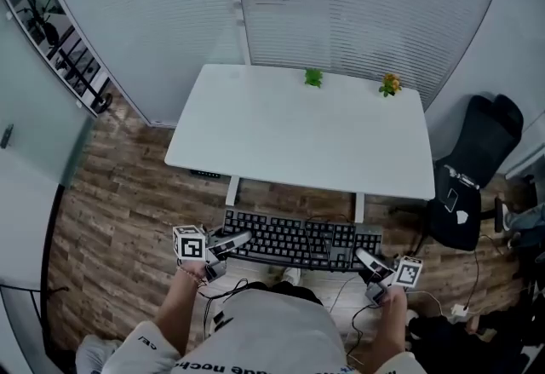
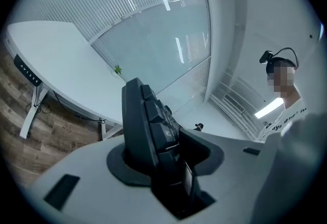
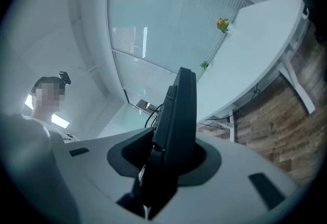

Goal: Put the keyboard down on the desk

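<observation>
A black keyboard (image 1: 294, 239) hangs level in the air in front of the person, short of the near edge of the white desk (image 1: 298, 138). My left gripper (image 1: 232, 242) is shut on its left end, and my right gripper (image 1: 368, 261) is shut on its right end. In the left gripper view the keyboard (image 2: 148, 126) stands edge-on between the jaws, keys facing right. The right gripper view likewise has the keyboard (image 3: 176, 121) clamped edge-on, a cable trailing behind it. The desk (image 2: 56, 65) lies ahead in both gripper views.
Two small plants, a green one (image 1: 313, 77) and a yellow one (image 1: 390, 84), stand at the desk's far edge by the blinds. A black office chair (image 1: 473, 172) is at the right. Cables (image 1: 464, 300) lie on the wooden floor. A shelf (image 1: 60, 44) stands behind glass on the left.
</observation>
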The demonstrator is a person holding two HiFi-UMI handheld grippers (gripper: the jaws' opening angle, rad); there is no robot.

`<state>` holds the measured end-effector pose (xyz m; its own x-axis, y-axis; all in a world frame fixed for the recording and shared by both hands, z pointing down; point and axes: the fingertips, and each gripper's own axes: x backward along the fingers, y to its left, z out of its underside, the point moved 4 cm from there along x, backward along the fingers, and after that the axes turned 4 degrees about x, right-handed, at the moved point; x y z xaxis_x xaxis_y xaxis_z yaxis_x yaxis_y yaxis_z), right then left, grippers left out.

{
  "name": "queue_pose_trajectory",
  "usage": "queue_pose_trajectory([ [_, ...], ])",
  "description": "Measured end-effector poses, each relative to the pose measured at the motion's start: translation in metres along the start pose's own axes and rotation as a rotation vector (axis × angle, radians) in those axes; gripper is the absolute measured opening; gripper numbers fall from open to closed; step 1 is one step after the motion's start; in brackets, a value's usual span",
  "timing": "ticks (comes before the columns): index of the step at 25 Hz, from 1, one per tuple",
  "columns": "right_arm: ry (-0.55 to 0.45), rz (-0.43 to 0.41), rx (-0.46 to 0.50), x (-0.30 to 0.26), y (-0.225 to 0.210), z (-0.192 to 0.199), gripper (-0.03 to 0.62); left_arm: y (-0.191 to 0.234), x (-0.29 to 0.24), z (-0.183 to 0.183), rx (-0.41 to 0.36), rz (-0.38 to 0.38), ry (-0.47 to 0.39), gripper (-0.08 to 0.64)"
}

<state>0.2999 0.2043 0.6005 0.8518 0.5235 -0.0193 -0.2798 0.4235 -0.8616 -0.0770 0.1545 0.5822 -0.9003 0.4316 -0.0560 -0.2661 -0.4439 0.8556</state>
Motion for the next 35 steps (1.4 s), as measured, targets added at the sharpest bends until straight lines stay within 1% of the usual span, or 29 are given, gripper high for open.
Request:
queue_pose_trajectory([
  [5,0.019,-0.01,-0.007,-0.009,-0.011,-0.017,0.147,0.013,-0.011,-0.009,0.019,-0.007,-0.012,0.187],
  [9,0.019,-0.002,-0.03,-0.016,-0.024,-0.03,0.147,0.022,-0.023,-0.02,0.022,-0.02,-0.004,0.189],
  [14,0.02,-0.012,-0.017,-0.041,-0.036,-0.056,0.147,0.04,-0.034,-0.05,0.018,-0.015,-0.012,0.19],
  [18,0.031,-0.001,-0.008,-0.059,-0.051,-0.078,0.147,0.058,-0.046,-0.072,0.024,-0.012,-0.018,0.19],
  [24,0.052,0.012,-0.011,-0.102,-0.075,-0.124,0.146,0.092,-0.064,-0.121,0.036,-0.008,-0.034,0.19],
  [35,0.046,0.027,-0.008,-0.194,-0.103,-0.197,0.147,0.15,-0.085,-0.231,0.036,0.002,-0.022,0.192],
])
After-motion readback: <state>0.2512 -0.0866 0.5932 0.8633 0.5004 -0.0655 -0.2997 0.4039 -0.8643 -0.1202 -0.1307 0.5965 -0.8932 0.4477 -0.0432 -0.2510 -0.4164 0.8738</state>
